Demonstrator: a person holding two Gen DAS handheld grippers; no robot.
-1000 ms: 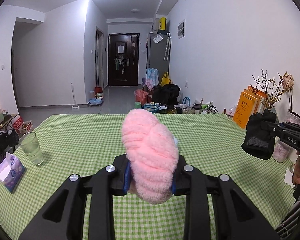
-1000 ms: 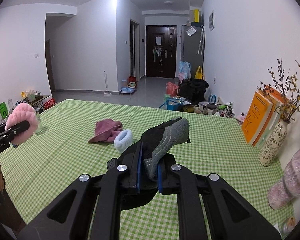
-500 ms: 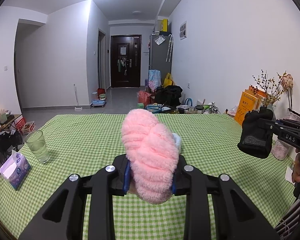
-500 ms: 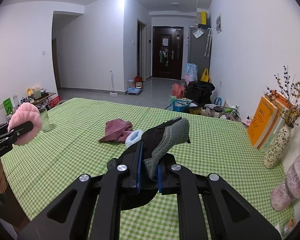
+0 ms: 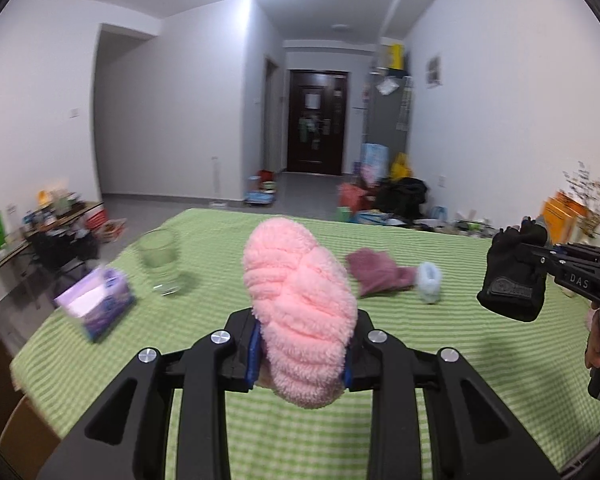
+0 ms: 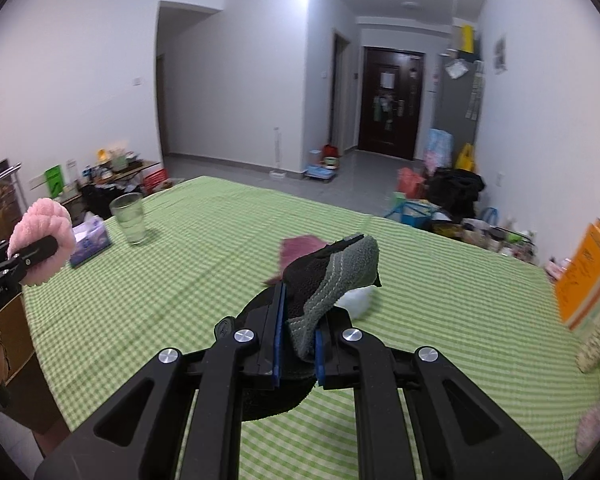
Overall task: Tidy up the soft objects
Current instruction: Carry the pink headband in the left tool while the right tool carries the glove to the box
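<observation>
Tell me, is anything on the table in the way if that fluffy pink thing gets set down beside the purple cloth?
Nothing visible blocks it. The left tool holds the pink fluffy item above bare green tablecloth; the purple cloth lies just beyond, while the glass and tissue pack sit off to the left.

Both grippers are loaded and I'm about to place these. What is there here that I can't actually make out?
- Right wrist view: the black-and-grey glove hides most of the maroon cloth and white fluffy item.
- Left wrist view: motion blur smears the tissue pack and drinking glass.
- Left wrist view: the pink fluffy item covers the tablecloth beyond the left gripper.
</observation>
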